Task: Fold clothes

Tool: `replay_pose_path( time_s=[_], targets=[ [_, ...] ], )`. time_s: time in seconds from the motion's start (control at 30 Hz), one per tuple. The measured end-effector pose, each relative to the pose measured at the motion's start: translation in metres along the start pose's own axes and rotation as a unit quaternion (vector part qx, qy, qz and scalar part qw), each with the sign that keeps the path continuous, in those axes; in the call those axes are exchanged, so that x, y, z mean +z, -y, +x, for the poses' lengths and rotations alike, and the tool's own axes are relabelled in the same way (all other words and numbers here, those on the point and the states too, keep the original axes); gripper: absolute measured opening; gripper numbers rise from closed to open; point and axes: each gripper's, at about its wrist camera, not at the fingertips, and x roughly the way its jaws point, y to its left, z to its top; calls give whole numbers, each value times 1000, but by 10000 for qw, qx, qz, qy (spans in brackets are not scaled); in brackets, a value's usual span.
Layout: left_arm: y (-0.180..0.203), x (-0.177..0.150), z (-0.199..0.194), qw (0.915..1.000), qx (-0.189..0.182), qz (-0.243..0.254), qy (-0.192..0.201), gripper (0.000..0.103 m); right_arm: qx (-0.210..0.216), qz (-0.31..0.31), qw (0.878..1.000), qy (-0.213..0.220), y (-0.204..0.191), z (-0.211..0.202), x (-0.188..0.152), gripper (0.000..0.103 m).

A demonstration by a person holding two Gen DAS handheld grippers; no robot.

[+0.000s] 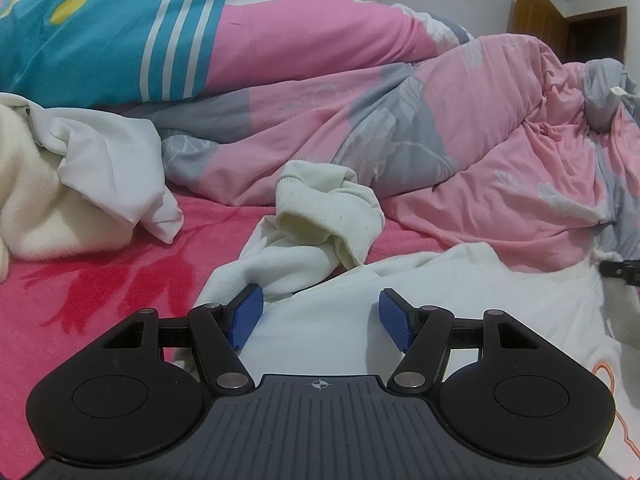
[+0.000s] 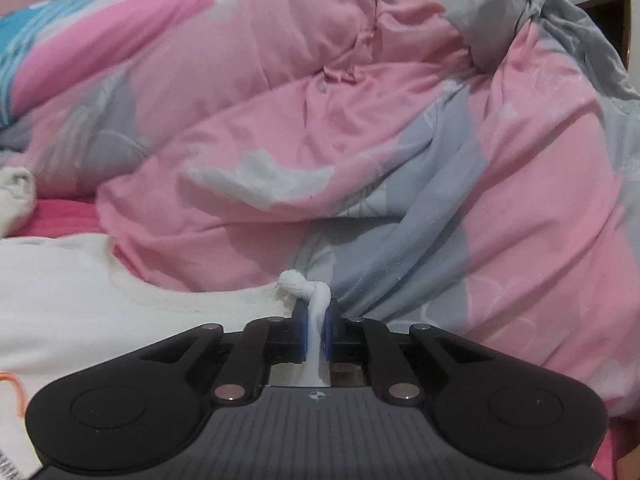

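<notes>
Sweatshirt (image 1: 328,320) fabric (white) is spanned by the spread left claw (image 1: 321,317); a twisted bunch is pinched in the right claw (image 2: 316,330).

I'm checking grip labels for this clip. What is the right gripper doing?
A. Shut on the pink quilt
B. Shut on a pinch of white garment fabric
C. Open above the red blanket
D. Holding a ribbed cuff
B: the right gripper has its blue pads pressed on a bunched strip of the white garment.
</notes>
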Motion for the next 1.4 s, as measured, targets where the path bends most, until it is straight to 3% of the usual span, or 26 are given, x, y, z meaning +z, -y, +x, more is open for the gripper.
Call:
replay_pose_path(
  time_s=[0.2,0.3,0.37,0.43,0.5,0.63,0.87,1.0,1.13,1.2,1.33,1.4],
  targets=[
    [1,0,1,10000,9,16,-2,65,-285,-38,9995,-142,-6,27,-1,8],
    [0,0,0,10000,0,-1,2,65,-319,-13,9994,-160,-4,14,7,18],
    [-1,0,0,10000,-12,-19,3,65,-320,67,9995,-37,2,-3,12,53],
    [-1,0,1,10000,-25,-35,5,65,-344,185,9992,56,9,-22,16,69],
    [-2,1,0,9999,-57,-80,25,65,-384,338,9986,122,17,-41,20,69],
    [-4,11,-16,9996,-112,-172,207,65,-61,829,9964,161,28,-84,30,65],
    [-21,72,-92,9983,364,162,431,65,1107,910,9896,84,-13,-129,54,51],
    [-50,100,-132,9908,886,741,711,65,1862,1144,9755,-268,-64,-110,58,49],
    [-80,72,-121,9976,520,449,105,65,2489,1468,9540,-796,-126,-69,57,50],
    [-86,44,-109,9988,325,346,-138,65,2631,1701,9431,-1110,-155,-43,60,54],
    [-89,30,-104,9989,188,361,-232,65,2707,1963,9284,-1620,-196,10,75,67],
    [-90,25,-102,9989,132,379,-260,65,2492,2062,9309,-1696,-209,32,79,71]
  ],
)
